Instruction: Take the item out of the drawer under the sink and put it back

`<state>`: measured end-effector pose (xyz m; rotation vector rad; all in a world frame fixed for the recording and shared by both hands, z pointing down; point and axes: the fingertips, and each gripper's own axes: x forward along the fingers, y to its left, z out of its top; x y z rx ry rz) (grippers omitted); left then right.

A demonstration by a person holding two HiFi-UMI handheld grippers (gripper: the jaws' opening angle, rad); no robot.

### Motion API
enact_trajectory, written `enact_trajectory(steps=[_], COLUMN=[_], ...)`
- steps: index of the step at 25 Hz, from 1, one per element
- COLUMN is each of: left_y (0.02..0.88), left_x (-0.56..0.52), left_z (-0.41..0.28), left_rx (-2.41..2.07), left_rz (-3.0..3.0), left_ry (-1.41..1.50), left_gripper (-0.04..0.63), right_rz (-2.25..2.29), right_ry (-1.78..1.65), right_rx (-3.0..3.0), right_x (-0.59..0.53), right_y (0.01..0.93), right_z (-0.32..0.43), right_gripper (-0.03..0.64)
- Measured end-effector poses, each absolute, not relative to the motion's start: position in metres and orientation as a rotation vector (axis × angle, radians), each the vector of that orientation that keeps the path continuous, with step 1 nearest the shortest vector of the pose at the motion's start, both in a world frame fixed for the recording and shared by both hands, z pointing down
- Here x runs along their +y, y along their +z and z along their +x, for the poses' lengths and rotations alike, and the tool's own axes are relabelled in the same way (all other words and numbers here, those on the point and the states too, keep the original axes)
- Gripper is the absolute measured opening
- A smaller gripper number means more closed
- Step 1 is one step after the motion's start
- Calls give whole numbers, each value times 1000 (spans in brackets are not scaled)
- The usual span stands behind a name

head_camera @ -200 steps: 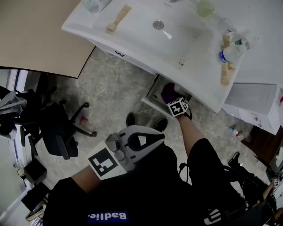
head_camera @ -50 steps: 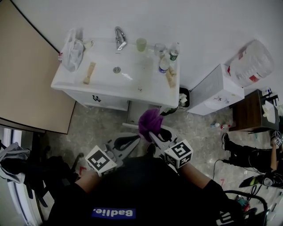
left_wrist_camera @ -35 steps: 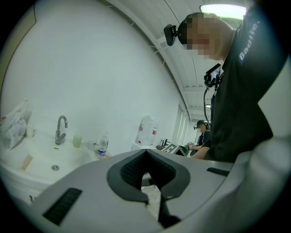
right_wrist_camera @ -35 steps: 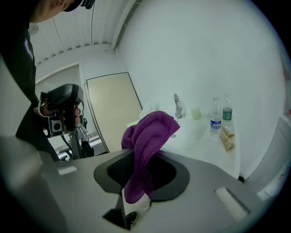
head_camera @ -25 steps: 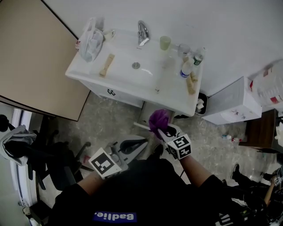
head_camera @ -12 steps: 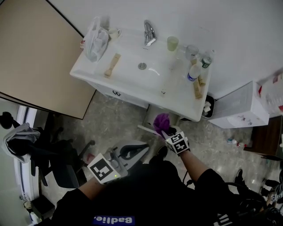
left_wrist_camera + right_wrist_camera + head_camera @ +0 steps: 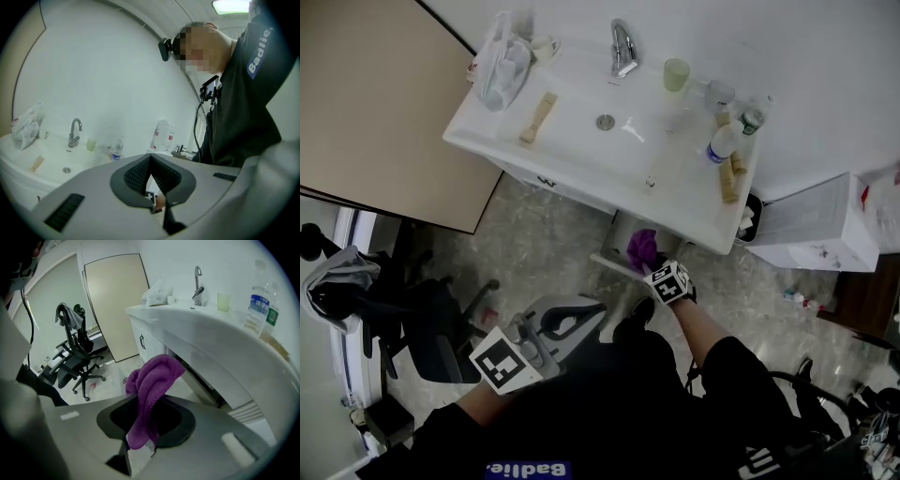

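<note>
Head view: right gripper (image 7: 649,265) reaches down to the open drawer (image 7: 609,261) beneath the white sink (image 7: 487,141), purple cloth (image 7: 641,248) bunched at its tip, just over the drawer's front edge. Whether the cloth touches the drawer cannot be told. Right gripper view: jaws of the right gripper (image 7: 143,437) clamped on the purple cloth (image 7: 152,380); most of the cloth stands up above the pads and a short end hangs below them. Left gripper (image 7: 592,309) is held back near the person's body, well apart from the drawer. Left gripper view: left gripper (image 7: 150,159) empty, jaw tips pressed together. On the sink top: faucet (image 7: 622,47), green cup (image 7: 676,73), bottle (image 7: 722,141), plastic bag (image 7: 502,66). Black office chair (image 7: 441,319) on the floor at left.
</note>
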<state>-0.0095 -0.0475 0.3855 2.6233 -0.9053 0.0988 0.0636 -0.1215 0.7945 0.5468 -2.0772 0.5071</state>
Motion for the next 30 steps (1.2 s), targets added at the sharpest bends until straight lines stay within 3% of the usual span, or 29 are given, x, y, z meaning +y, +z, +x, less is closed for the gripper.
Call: enact_trajectory(steps=[10, 30], left_y=[394, 427], left_x=[-58, -55], left_z=[-16, -30], left_rx=[-950, -977], left_rz=[2596, 2521], left_ry=[124, 154], left_gripper=[-5, -5], right_rz=[487, 408], right_ry=[501, 508], right_rx=[-1915, -1768], right_x=[-142, -149], right_y=[874, 943], right_z=[72, 68], right_gripper=[91, 97])
